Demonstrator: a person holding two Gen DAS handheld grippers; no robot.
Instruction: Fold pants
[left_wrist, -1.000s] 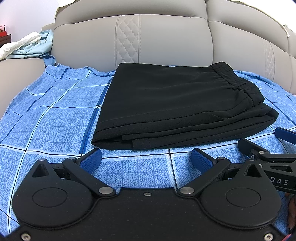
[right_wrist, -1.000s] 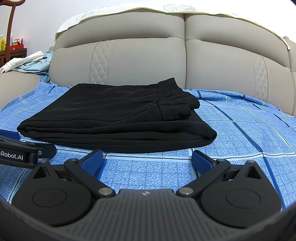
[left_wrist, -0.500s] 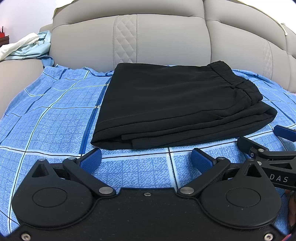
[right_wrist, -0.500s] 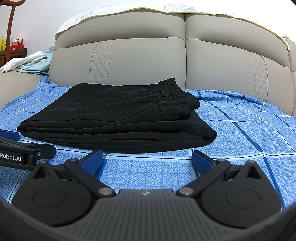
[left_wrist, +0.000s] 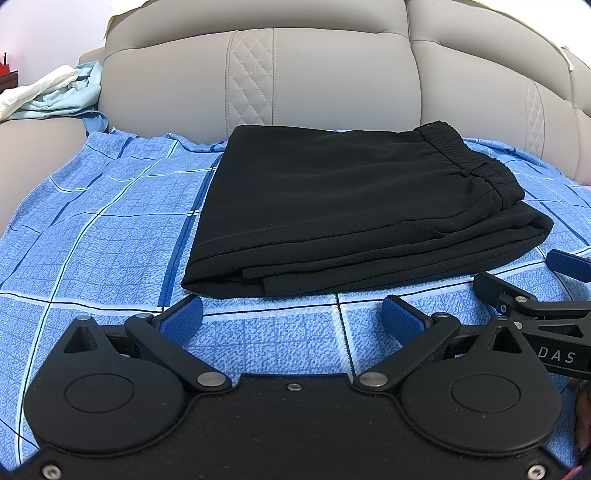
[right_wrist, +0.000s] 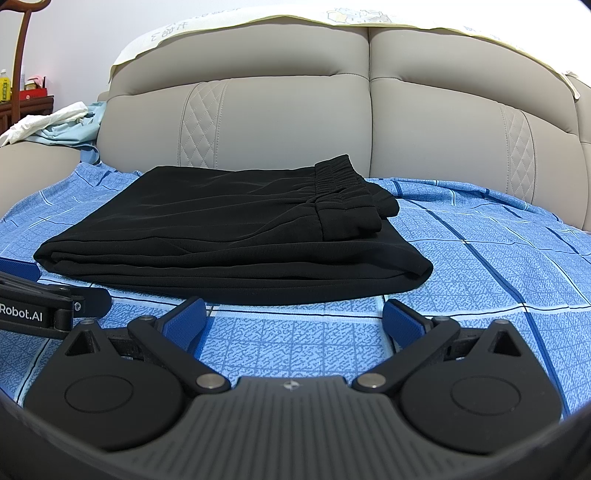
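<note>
Lying folded into a flat, layered rectangle, the black pants rest on a blue checked sheet of fine woven print, their matte fabric smooth on top and stacked in several edges along the near side. At the far left, a heap of white and pale blue cloth sits on the sofa arm, and the right wrist view shows a dark wooden shelf behind it. A grey leather-look sofa back with diamond-quilted panels rises behind the sheet, and a pale printed cover drapes its top edge. Toward the right of the pants, the gathered elastic waistband lies uppermost, ruched and slightly raised. The left gripper sits low over the sheet just short of the near folded edge, its blue textured pads spread wide with nothing between them. The right gripper is likewise spread and empty, near the right end of the bundle and not touching it. Compared with one second ago, the pants lie unchanged; the left view has shifted only slightly, and the right view matches.
</note>
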